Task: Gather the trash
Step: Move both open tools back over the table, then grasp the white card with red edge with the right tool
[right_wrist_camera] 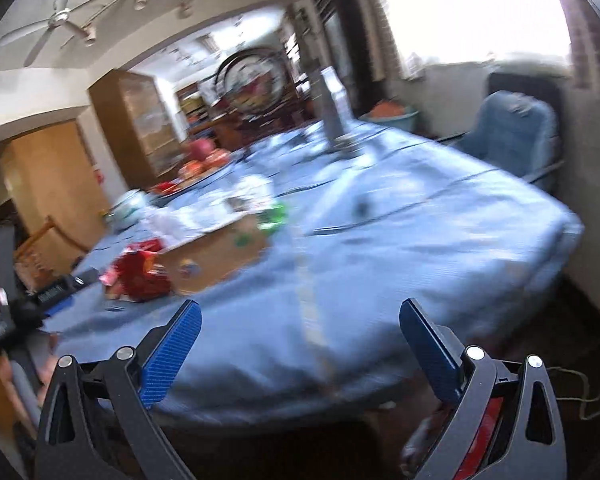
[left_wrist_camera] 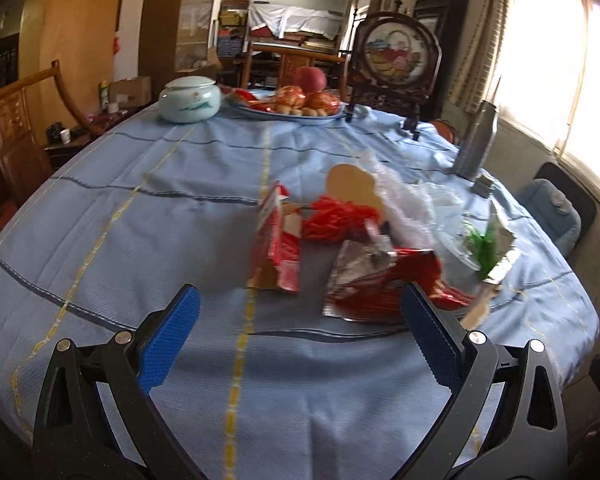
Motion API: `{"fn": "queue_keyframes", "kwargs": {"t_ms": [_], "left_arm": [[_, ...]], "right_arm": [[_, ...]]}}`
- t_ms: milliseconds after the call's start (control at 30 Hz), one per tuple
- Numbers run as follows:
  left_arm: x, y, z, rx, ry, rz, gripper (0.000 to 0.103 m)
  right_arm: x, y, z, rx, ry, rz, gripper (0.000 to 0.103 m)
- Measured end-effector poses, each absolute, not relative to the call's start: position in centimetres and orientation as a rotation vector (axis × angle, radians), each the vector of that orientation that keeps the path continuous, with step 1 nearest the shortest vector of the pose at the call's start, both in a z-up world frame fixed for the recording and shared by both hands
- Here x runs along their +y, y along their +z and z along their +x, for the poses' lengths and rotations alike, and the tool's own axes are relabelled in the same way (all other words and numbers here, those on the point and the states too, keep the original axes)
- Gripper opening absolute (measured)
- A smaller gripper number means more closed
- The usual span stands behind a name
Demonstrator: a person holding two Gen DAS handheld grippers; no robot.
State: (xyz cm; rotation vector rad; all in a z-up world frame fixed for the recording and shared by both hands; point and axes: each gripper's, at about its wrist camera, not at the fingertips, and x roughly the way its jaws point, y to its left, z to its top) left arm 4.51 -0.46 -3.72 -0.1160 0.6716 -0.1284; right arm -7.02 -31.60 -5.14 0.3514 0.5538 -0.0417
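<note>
Trash lies in a heap on the blue tablecloth [left_wrist_camera: 140, 208]: a torn red carton [left_wrist_camera: 278, 246], a red and silver foil wrapper [left_wrist_camera: 376, 280], red shreds [left_wrist_camera: 336, 218], crumpled clear plastic [left_wrist_camera: 404, 196] and a green and silver wrapper [left_wrist_camera: 490, 246]. My left gripper [left_wrist_camera: 300, 304] is open, just short of the carton and foil wrapper, with nothing between its blue pads. The right wrist view is blurred. It shows the red wrapper [right_wrist_camera: 140, 274] and a cardboard piece [right_wrist_camera: 216, 254] at the left. My right gripper [right_wrist_camera: 300, 316] is open over the table's near edge, holding nothing.
A pale ceramic jar [left_wrist_camera: 190, 98], a fruit plate [left_wrist_camera: 292, 110] and a framed round picture [left_wrist_camera: 396, 62] stand at the far side. A grey metal bottle [left_wrist_camera: 476, 142] rises at the right. Wooden chair [left_wrist_camera: 16, 120] on the left, blue cushioned chair [right_wrist_camera: 512, 132] on the right.
</note>
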Motion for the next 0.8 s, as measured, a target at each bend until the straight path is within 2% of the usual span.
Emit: {"fn": "queue_keyframes", "kwargs": {"t_ms": [267,500,533,600,800], "left_arm": [[1.8,-5.5,5.5,0.718,-0.084,-0.156,0.096],[2.8,-5.8,5.5,0.728,-0.104,-0.191,0.096],[2.7,-5.8,5.5,0.727,-0.105,-0.189,0.096],[2.6,-5.8,5.3,0.721,-0.105,-0.182,0.096],[2.5,-5.7,5.3,0.711,-0.118,-0.185,0.096]], "right_arm": [[-24.5,-2.7,2.1,0.591,0.028,0.271,0.098],[-19.9,-3.4,5.3,0.637,-0.053,0.079,0.097],[-20.3,-3.8,5.6,0.655,-0.07,0.068,0.097],[-22.0,-4.3,4.9,0.672,-0.112,0.081,0.088],[-31.2,-3.7,-0.8,0.568,-0.363,0.233,0.083]]}}
